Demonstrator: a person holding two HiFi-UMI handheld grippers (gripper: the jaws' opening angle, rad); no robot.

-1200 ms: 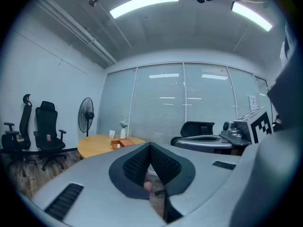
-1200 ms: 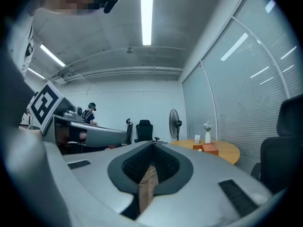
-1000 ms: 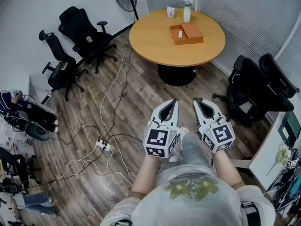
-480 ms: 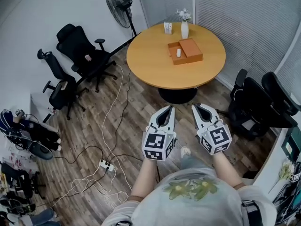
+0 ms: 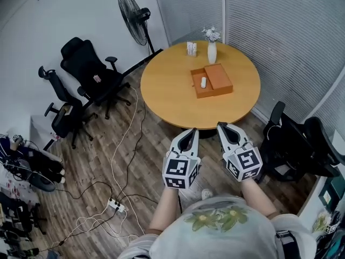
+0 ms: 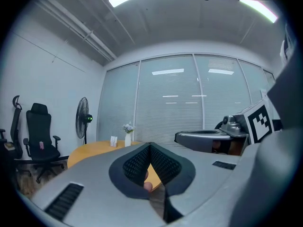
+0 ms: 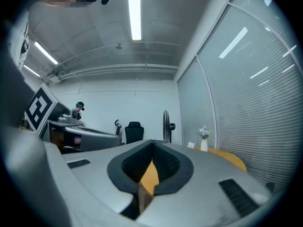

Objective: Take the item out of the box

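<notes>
Where the box [image 5: 218,80] sits (head view): on the round desk [image 5: 167,85], open, its lid lying flat on the right side.
Item (head view): small white item [image 5: 203,82] lying in the box's open left half.
Behind the box (head view): vase [image 5: 212,52] with flowers and a card stand [image 5: 191,48], near the desk's far edge.
Left gripper [image 5: 192,130] (head view): held level, tips at the desk's near edge, well apart from the box.
Right gripper [image 5: 221,125] (head view): just beside the left, likewise short of the box.
Floor [image 5: 97,161] (head view): black chairs [image 5: 89,63], a fan [image 5: 132,15] and cables [image 5: 124,144] left of the desk.
Left gripper view: jaws together at the tips, nothing between them; desk and vase ahead, fan to the left.
Right gripper view: jaws closed tip to tip, empty; desk and vase ahead to the right.
</notes>
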